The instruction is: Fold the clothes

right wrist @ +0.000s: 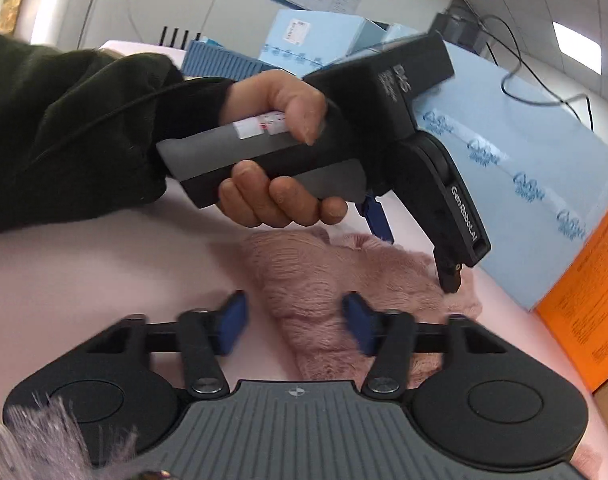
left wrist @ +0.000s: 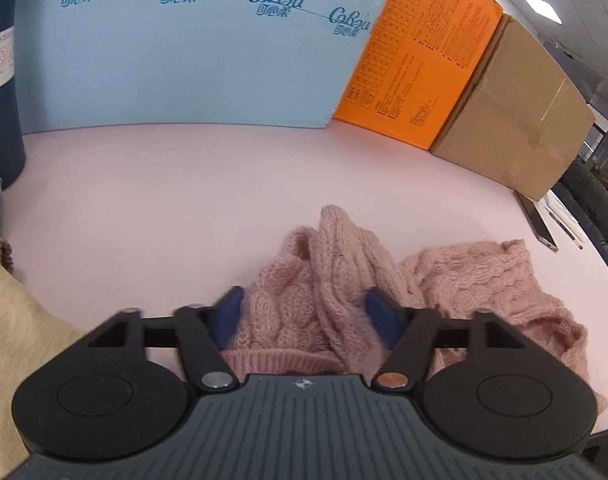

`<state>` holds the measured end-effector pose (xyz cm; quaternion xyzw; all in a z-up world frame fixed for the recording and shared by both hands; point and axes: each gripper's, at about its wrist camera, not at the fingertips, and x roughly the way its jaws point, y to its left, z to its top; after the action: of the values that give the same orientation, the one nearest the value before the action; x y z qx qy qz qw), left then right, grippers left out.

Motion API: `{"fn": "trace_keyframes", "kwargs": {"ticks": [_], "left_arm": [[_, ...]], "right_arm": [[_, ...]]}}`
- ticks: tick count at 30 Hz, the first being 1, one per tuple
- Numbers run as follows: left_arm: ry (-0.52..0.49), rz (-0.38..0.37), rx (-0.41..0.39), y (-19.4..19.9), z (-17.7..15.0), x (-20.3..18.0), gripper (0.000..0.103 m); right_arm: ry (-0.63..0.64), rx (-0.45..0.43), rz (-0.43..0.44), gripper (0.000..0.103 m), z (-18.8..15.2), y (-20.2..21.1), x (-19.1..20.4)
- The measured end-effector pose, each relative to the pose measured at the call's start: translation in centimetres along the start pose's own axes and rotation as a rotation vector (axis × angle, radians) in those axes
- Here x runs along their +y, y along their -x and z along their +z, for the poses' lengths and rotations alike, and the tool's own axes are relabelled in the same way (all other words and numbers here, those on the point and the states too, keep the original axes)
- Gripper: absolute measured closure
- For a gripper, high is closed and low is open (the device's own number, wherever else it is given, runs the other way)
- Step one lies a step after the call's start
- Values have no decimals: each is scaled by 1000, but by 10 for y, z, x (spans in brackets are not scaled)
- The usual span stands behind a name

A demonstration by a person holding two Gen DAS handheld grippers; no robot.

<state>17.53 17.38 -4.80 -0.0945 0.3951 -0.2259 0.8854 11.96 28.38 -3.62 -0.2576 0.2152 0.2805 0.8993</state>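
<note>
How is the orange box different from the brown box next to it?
The orange box is bright and covered in printed writing; the brown box is plain cardboard with tape. The orange box stands beside the light blue box; the brown box is at the row's end. Both stand on the pink table.
</note>
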Motion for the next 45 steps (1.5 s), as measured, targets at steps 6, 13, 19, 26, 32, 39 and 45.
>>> {"fn": "trace_keyframes", "kwargs": {"ticks": [6,13,19,26,32,39,45], "left_arm": [[39,-45,-34,20,10,-20,87],[-63,-105,-56,32,28,-109,88],[-206,-201,-12,-4,25,-216,88],[-296,-257,149,-73,-5,-296,88],[-265,-258,-55,-8,20,-268,58],[-293,73,-210,49,33,-191,15],[-166,105,-96,12,29,-133,15]], "right_arm": [[-292,-49,74,85,-3,17,-39],[-649,-206,62,86,-42,79,-76],[-986,-356,-7,87,-107,145,-97],[-1195,-440,-125,79,-169,207,-94],[-1041,-413,-130,40,-160,220,-91],[-1026,-387,-19,19,-135,183,-94],[-1095,-337,-11,14,-125,151,-96]]}}
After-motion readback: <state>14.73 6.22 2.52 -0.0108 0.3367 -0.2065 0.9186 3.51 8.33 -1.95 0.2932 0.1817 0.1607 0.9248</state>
